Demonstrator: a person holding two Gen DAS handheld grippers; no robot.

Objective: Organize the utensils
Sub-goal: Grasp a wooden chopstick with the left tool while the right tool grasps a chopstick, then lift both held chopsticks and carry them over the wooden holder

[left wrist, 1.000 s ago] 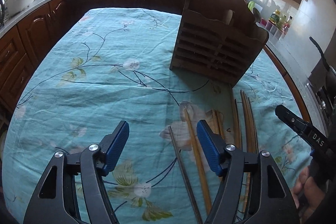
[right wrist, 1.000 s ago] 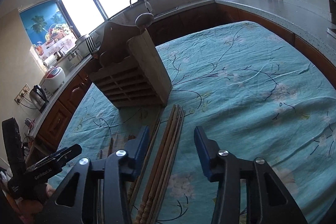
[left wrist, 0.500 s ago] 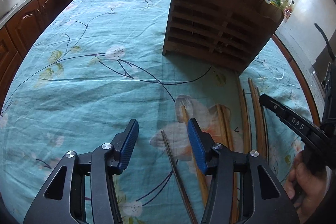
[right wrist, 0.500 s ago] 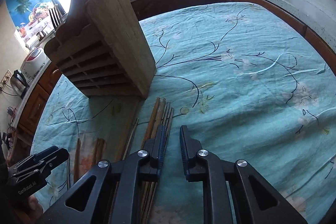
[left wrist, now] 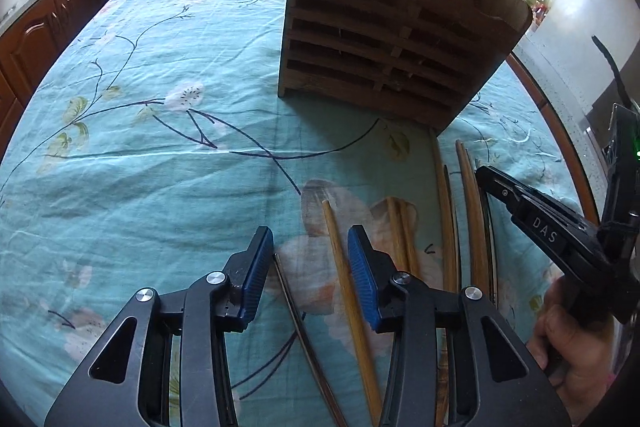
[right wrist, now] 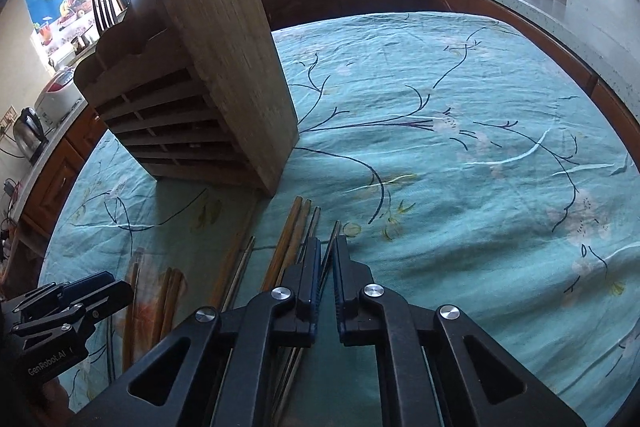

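The right gripper [right wrist: 327, 269] is nearly closed w/ a thin dark chopstick [right wrist: 333, 241] between its pads; can't tell if it's squeezed tight. The left gripper [left wrist: 310, 267] is wide open over a light wooden chopstick [left wrist: 344, 271]. More chopsticks lie on the flowery blue tablecloth [right wrist: 460, 155], near the wooden holder [left wrist: 384, 39].
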